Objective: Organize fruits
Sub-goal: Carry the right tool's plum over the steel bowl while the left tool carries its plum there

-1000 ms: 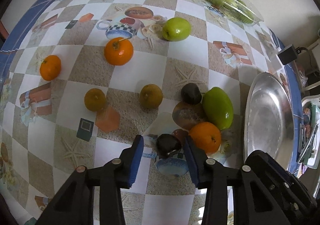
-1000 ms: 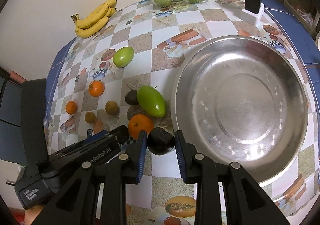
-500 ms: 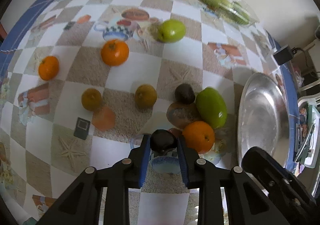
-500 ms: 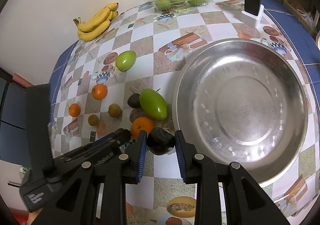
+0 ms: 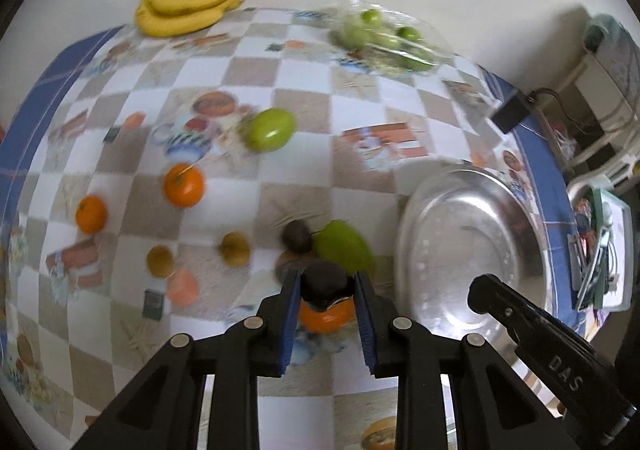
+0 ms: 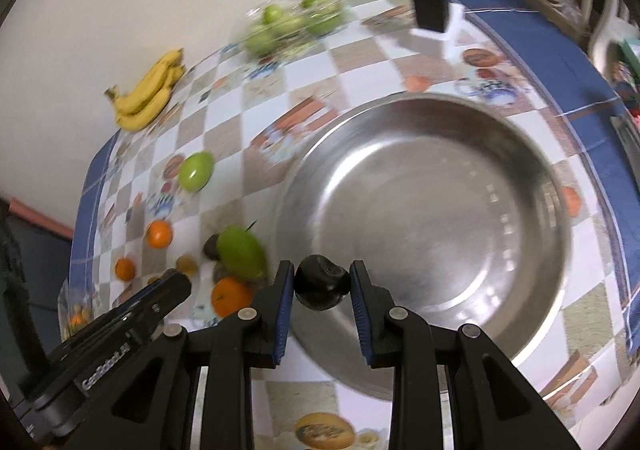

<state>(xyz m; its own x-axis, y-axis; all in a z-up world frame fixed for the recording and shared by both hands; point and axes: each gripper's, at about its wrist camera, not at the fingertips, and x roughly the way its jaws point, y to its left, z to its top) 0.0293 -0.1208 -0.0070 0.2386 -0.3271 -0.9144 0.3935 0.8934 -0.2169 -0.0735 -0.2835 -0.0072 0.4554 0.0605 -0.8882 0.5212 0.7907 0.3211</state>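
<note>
My left gripper is shut on a dark round fruit and holds it above an orange on the checked tablecloth. My right gripper is shut on another dark round fruit at the near left rim of the steel bowl, which is empty. The bowl lies right of my left gripper. A green mango, a third dark fruit, two oranges, two small brown fruits and a green apple lie on the table.
A bunch of bananas and a clear pack of green fruits sit by the far wall. A black charger stands beyond the bowl. The table's blue edge runs along the right side, with clutter past it.
My left gripper closed on the dark fruit and lifted it off the table. My right gripper carried its dark fruit up and toward the bowl's rim.
</note>
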